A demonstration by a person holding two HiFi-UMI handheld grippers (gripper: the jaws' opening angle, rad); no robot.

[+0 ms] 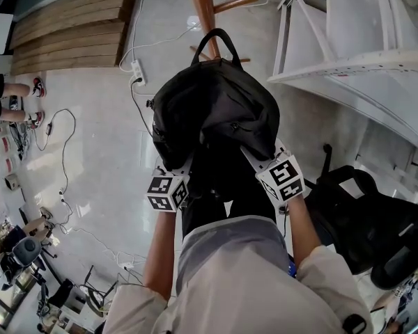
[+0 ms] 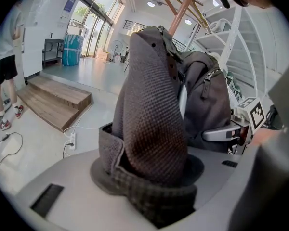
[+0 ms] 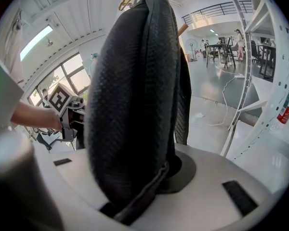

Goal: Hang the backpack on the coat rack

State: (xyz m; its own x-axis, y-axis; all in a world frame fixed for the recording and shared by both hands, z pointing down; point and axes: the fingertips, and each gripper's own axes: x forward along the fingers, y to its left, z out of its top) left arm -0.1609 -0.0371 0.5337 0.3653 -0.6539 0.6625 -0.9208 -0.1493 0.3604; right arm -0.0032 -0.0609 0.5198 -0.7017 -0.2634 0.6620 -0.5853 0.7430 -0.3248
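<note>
Both forearms reach forward side by side toward the coat rack [image 1: 203, 5], grippers angled down. Left gripper [image 1: 175, 169]: jaws clamped on a grey woven shoulder strap [image 2: 154, 129]. Right gripper [image 1: 256, 157]: jaws clamped on the other strap [image 3: 130, 105], dark and padded. Backpack [image 1: 216, 110] is held up off the floor between the two grippers, just in front of the rack's pole. It's black, soft and slumped. Its top handle [image 1: 216, 44] stands up as an open loop right by the pole, near the rack's side peg [image 1: 235, 4]; can't tell if it touches
</note>
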